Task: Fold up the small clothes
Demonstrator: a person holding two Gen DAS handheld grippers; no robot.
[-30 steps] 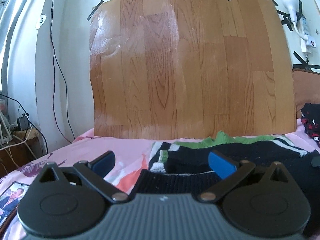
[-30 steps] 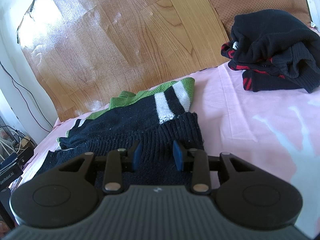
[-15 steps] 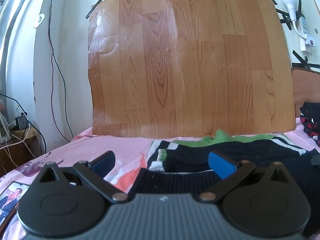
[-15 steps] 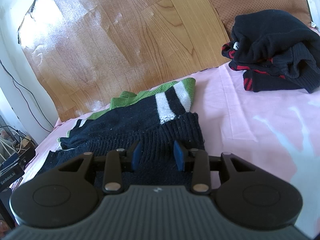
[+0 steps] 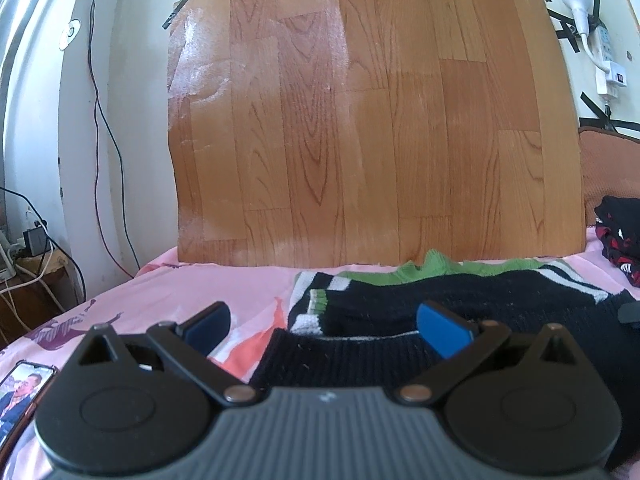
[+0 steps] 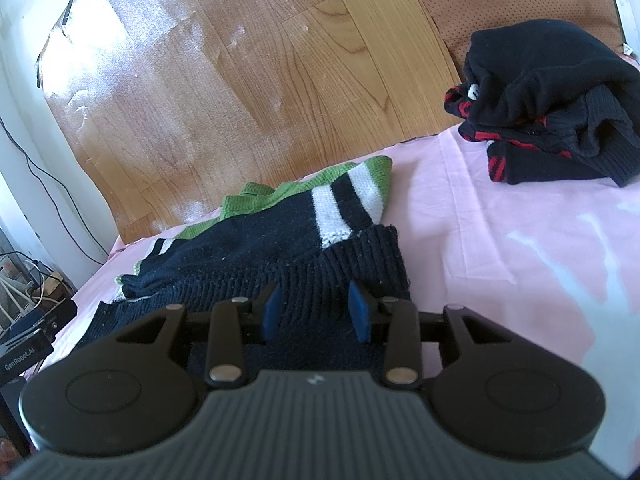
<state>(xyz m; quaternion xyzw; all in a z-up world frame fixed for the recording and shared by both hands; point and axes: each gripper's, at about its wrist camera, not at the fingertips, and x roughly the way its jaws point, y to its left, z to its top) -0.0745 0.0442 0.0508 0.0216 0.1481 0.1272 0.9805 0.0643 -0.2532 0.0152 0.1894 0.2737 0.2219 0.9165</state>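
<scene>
Hovering low over the pink bedsheet (image 6: 500,240), the left gripper (image 5: 324,326) has its jaws spread wide, gripping nothing. The right gripper (image 6: 316,312) stands partly open above the ribbed hem, pads clear of the knit. That black sweater (image 6: 280,248) with green and white stripes lies flat before the wood-grain sheet (image 5: 360,120); a second dark garment (image 6: 548,100) sits bunched well apart.

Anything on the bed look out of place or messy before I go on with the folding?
The black and red garment sits bunched in a heap at the far right of the pink sheet, not folded. A phone with its screen lit lies on the sheet's near left.
</scene>
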